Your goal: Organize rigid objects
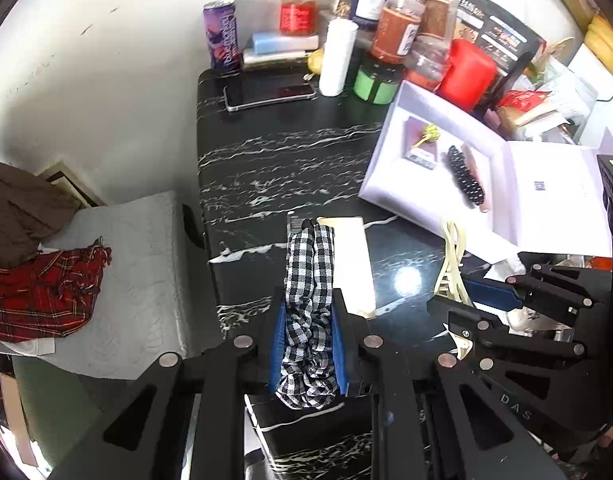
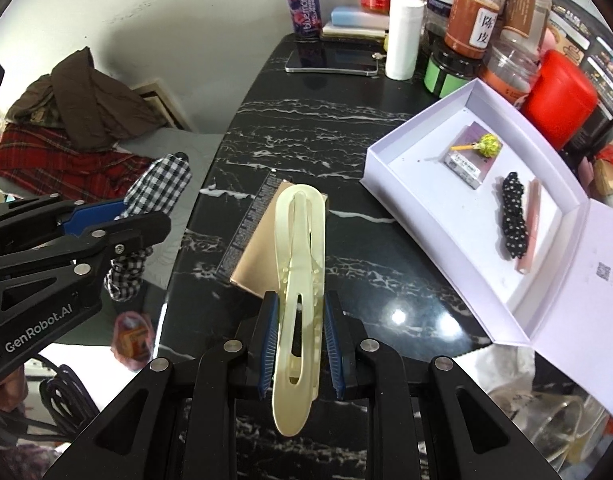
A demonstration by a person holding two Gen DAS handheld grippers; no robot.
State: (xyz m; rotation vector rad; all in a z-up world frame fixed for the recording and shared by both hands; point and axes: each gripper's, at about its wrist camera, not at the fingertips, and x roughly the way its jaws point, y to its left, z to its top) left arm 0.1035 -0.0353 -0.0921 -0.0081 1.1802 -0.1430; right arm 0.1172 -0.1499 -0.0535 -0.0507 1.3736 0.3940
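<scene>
— While both my grippers hung over the black marble table [image 2: 306, 120], how did the load look?

— My left gripper [image 1: 308, 344] was clamped on a checked fabric scrunchie [image 1: 310, 280], blue pads pressed into the cloth on both sides. My right gripper [image 2: 298, 344] was closed on a cream hair clip [image 2: 300, 280], which stuck out long past the fingertips.

— And the white box?

— The white box [image 2: 434, 200] sat open to the right, lid folded flat. Inside lay a small purple packet [image 2: 472, 162] with a yellow-green lollipop [image 2: 488, 145] on it, a black dotted scrunchie [image 2: 514, 220] and a pink stick [image 2: 532, 228] beside it.

— So, part done?

— I judged so: several pieces boxed, two in my grips and clear of the table. A tan box [image 2: 266, 236] lay on the marble below the clip; whether it belonged in the tray, I couldn't tell.

— What remained?

— Carrying both over the rim and letting go.
</scene>
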